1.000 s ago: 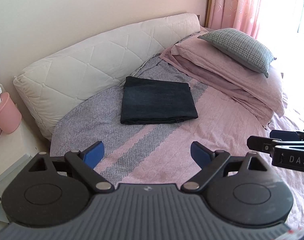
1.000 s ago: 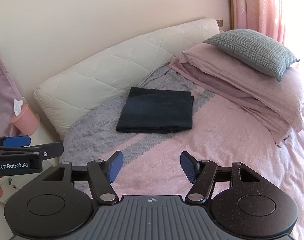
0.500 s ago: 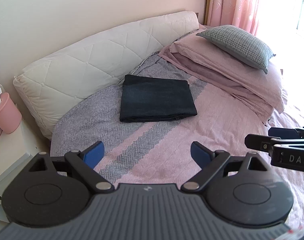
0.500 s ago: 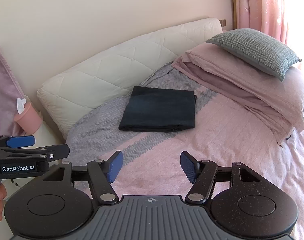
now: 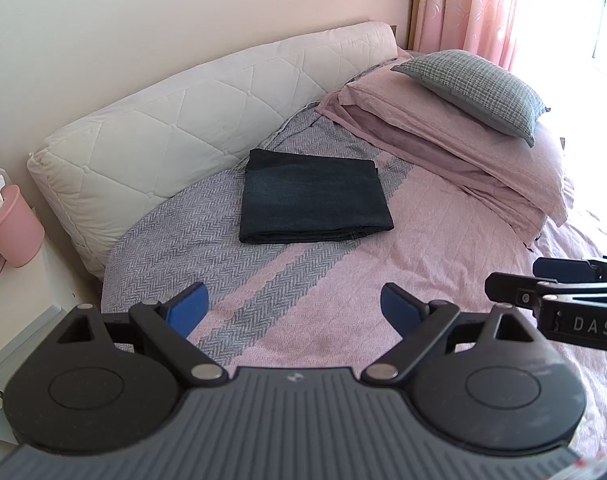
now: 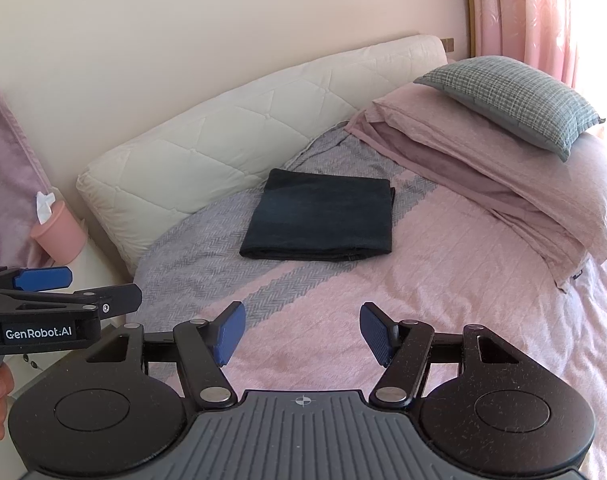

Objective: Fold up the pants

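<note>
One folded pants [image 5: 315,196], two grippers, one checked pillow [image 5: 473,90] (grey), one pink cup [image 5: 13,232].

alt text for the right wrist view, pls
Dark pants, folded into a neat rectangle, lie on a pink and grey bedspread below a white quilted headboard. The right gripper hangs open and empty in front; the left gripper shows at the left edge.
</note>
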`<state>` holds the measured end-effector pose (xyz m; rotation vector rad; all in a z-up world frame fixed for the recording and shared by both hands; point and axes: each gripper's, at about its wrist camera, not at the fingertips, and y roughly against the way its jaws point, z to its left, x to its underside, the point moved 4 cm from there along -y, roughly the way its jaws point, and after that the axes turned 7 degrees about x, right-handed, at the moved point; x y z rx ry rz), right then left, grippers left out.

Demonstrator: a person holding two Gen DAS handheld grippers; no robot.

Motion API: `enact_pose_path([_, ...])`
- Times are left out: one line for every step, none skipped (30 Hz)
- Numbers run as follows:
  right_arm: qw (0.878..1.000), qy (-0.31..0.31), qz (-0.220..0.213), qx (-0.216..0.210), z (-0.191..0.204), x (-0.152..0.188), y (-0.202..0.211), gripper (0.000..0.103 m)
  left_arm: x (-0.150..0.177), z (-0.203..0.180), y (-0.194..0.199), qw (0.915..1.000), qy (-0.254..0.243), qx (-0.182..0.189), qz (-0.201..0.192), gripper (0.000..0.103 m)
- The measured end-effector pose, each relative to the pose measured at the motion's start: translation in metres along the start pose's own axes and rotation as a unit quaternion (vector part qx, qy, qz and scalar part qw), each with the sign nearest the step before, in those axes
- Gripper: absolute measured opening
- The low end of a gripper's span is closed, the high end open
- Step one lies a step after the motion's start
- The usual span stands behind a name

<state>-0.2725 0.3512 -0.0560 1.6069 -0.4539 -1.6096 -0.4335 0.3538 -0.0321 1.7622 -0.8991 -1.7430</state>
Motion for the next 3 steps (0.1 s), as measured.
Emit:
enact_pose_path([1.0,0.0,0.0,0.0,0.0,-0.0005,-0.0003,0.061,0.0003,-0.0002,0.0003,1.0,0.0,-0.001,0.0,0.091])
enact_pose_path([1.0,-0.001,0.0,0.001,0.0,-0.0006,-0.0003,0.061,0.0007,-0.0001,0.0005,1.0,-0.001,-0.002,0.0,0.091])
enact_pose_path([1.0,0.0,0.0,0.0,0.0008,0.0005,0.0002,0.061,0.0008,-0.0005,0.0009,1.0,-0.001,-0.002,0.0,0.091])
